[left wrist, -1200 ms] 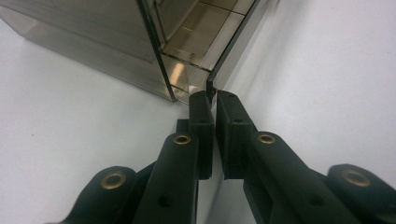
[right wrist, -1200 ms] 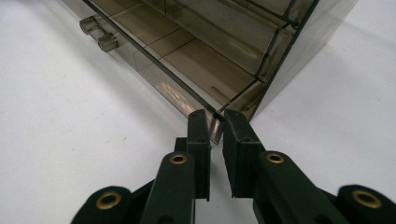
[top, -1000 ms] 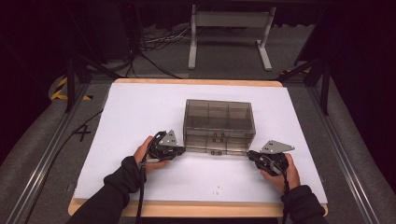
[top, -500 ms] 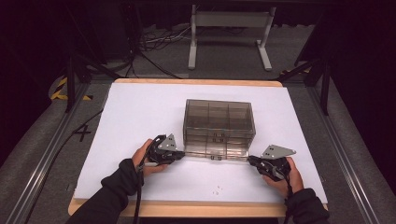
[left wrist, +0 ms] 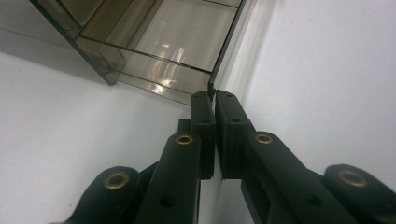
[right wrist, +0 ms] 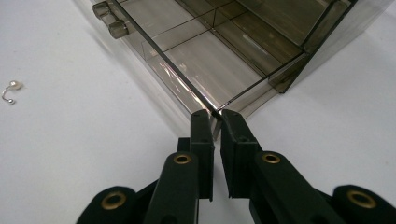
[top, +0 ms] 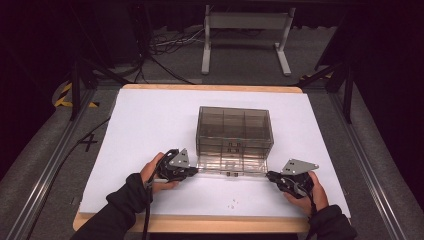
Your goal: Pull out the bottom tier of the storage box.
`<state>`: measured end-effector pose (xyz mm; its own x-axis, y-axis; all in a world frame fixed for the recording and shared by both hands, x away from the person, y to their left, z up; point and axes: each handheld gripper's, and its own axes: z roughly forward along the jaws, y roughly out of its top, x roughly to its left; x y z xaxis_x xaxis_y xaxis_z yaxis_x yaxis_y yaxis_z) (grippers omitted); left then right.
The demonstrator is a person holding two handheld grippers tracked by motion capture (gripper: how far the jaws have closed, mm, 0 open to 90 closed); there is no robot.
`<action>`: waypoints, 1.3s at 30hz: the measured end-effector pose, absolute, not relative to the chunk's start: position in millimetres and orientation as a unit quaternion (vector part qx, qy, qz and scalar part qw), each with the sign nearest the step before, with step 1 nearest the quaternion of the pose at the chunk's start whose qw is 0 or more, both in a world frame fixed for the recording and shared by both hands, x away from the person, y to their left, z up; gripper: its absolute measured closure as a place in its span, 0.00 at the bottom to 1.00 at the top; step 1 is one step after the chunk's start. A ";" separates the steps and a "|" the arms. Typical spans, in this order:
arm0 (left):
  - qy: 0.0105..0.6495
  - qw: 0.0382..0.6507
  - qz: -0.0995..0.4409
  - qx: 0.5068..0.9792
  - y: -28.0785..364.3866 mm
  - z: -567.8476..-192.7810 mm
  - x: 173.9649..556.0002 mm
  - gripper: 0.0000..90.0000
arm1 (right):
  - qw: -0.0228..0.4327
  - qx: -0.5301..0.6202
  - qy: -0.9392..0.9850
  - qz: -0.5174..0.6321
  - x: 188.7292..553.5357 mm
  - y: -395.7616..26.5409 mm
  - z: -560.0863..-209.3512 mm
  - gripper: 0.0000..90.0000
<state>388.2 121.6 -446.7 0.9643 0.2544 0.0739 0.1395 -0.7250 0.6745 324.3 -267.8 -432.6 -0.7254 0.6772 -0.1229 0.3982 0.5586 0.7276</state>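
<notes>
Drawer [top: 231,167]: pulled partway out of box [top: 234,131], mid-table | left gripper [left wrist: 213,97]: clamped on its left front corner | right gripper [right wrist: 215,112]: clamped on right corner | drawer's long axis runs between grippers, box beyond.

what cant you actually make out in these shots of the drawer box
- Tiny pale items on the white table: too small in the high view to identify.
- Drawer contents: smoked plastic and glare blur them.
- Box upper compartments: cut off by the top edge in both gripper views.
- Left tool and right tool pad contact: corners hidden between the jaws.
</notes>
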 end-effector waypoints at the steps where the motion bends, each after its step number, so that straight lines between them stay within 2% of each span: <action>1: 0.107 0.355 0.081 0.925 121.4 -446.8 387.2 0.97 | 0.198 0.313 0.860 0.351 323.8 -267.8 -432.7 0.93; 39: 0.087 0.345 0.075 0.932 122.0 -445.5 359.1 0.97 | 0.180 0.290 0.872 0.350 301.1 -271.9 -432.9 0.94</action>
